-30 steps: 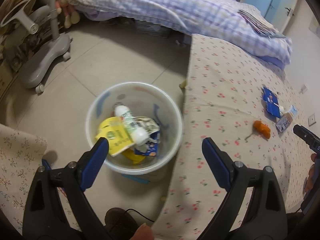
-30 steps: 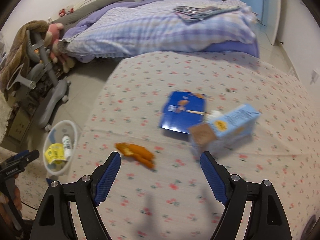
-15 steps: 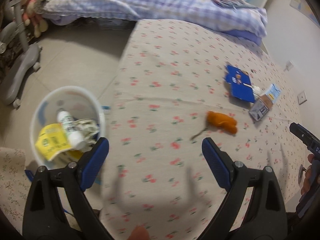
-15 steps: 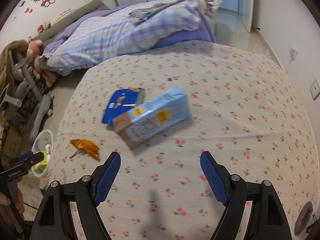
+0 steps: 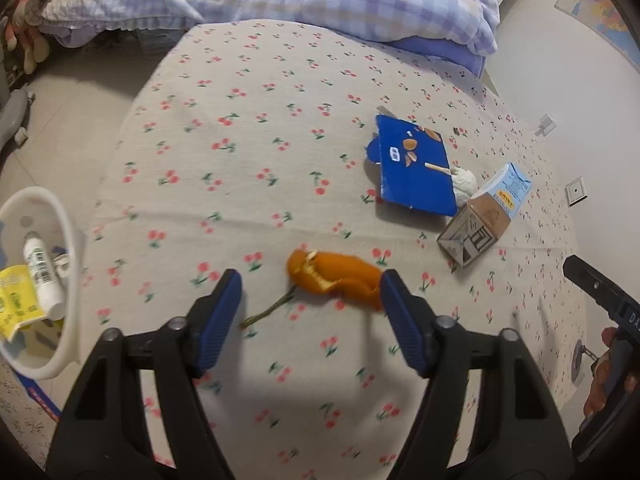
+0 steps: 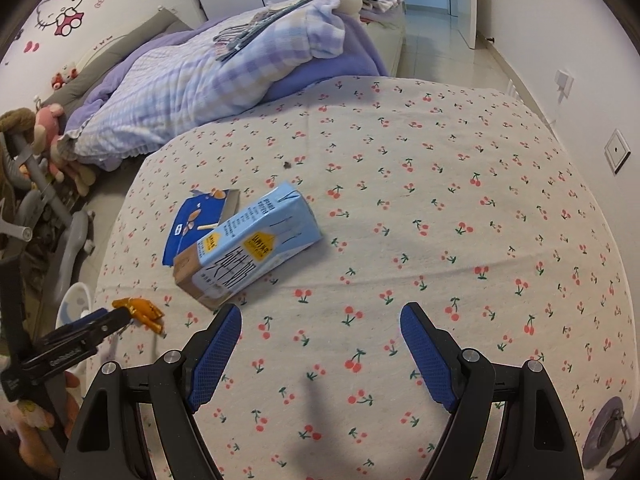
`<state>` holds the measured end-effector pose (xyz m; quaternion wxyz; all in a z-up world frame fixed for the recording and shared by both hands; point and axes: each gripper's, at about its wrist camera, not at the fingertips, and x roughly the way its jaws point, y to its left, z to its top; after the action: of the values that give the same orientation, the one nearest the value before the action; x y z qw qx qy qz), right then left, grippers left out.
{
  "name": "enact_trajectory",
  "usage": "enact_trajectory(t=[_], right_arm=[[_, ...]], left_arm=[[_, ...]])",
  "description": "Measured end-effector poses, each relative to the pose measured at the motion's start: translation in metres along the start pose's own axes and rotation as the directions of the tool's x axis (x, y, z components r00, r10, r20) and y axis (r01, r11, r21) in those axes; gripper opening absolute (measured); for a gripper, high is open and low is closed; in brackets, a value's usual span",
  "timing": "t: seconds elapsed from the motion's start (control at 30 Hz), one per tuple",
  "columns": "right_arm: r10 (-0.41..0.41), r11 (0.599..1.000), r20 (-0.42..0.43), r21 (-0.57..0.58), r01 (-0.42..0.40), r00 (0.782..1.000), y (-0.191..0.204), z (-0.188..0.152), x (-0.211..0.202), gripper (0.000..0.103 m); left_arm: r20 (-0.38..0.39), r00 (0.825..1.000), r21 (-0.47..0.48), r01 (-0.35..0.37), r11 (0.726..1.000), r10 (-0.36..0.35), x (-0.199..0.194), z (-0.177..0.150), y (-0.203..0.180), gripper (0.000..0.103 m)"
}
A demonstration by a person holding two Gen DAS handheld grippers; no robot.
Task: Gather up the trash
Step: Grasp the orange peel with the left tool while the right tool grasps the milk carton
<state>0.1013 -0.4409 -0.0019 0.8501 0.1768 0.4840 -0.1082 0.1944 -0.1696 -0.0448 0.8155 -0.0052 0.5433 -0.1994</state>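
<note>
An orange peel (image 5: 340,278) lies on the cherry-print cloth, just beyond my open left gripper (image 5: 312,292), between its blue pads; it also shows in the right wrist view (image 6: 138,309). A light-blue milk carton (image 6: 248,246) lies on its side beside a flat dark-blue wrapper (image 6: 196,222), just ahead and left of my open, empty right gripper (image 6: 320,330). In the left wrist view the carton (image 5: 486,216) and wrapper (image 5: 414,170) lie to the far right. A white trash bin (image 5: 56,224) with a bottle and yellow paper stands on the floor at left.
A crumpled white tissue (image 5: 464,184) lies between the wrapper and the carton. A bed with a checked purple quilt (image 6: 224,76) runs behind the table. A grey stand (image 6: 52,216) and plush toys are at the left. Wall sockets (image 6: 616,150) are at right.
My left gripper swung from over the bin to the tabletop and now brackets the orange peel. My right gripper moved right, so the carton sits ahead and left of it.
</note>
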Motion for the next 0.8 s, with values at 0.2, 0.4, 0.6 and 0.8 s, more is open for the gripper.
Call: enact_trajectory(t=[0.2,0.4,0.6,0.8], right_arm=[[0.001,1.000,0.001,0.017,-0.001,1.000,-0.002,0.009,0.004,0.083],[0.001,0.999,-0.006,0.035,-0.001,1.000,0.001,0.017,0.012,0.083],[0.025,0.998,-0.025,0.067,-0.023,0.999,0.013,0.024,0.022,0.083],[0.056,0.992,-0.054,0.118,-0.049,0.997,0.032,0.034,0.035,0.083]], left_arm=[[-0.014,0.999,-0.010,0.034,0.999,-0.034,0.015,0.004,-0.001,0.040],[-0.021,1.000,0.040,0.017,0.999,-0.016,0.009,0.006,-0.006,0.018],[-0.012,1.000,0.029,0.020,0.999,-0.020,0.000,0.006,0.000,0.016],[0.029,0.999,0.041,0.029,0.999,-0.030,-0.020,0.010,0.004,0.016]])
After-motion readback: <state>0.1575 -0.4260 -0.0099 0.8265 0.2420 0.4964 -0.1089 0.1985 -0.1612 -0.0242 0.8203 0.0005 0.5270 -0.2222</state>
